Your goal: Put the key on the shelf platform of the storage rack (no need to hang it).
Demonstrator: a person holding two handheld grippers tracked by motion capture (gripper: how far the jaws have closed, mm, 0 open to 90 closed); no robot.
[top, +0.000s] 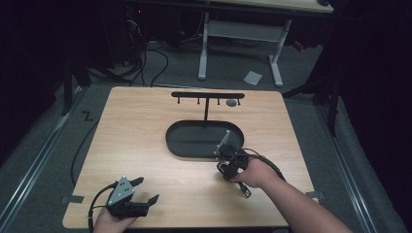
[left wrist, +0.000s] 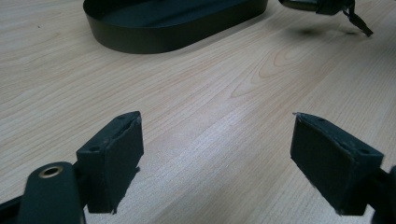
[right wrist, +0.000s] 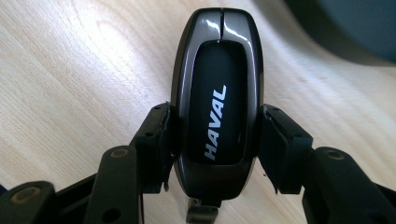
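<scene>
High view. Nearest, at near left edge of table (top: 145, 136): left gripper (top: 148, 190), held in a hand, jaws spread apart, nothing between them, resting low over bare wood. Right of centre, just near of black oval tray (top: 182, 145): right gripper (top: 224, 162), gripped by right hand (top: 255, 172), cable looping off to the right. Dark object at its jaws, too small here to identify. Behind tray, black T-shaped rack (top: 208, 95) with small pegs under its bar, standing at far side of table.

Left gripper view. Two black pads (left wrist: 114, 156) wide apart over pale wood grain, holding nothing. Tray wall (left wrist: 154, 39) at far left; part of right gripper (left wrist: 322, 5) at top right, well apart.

Right gripper view. Car key fob (right wrist: 217, 107), glossy black and grey, lettered HAVAL, clamped between both pads, one pressing each long side. Fob lengthwise between jaws, rounded end pointing away. Wood beneath, contact with it impossible to tell. Dark tray edge (right wrist: 345, 32) at upper right, near fob.
</scene>
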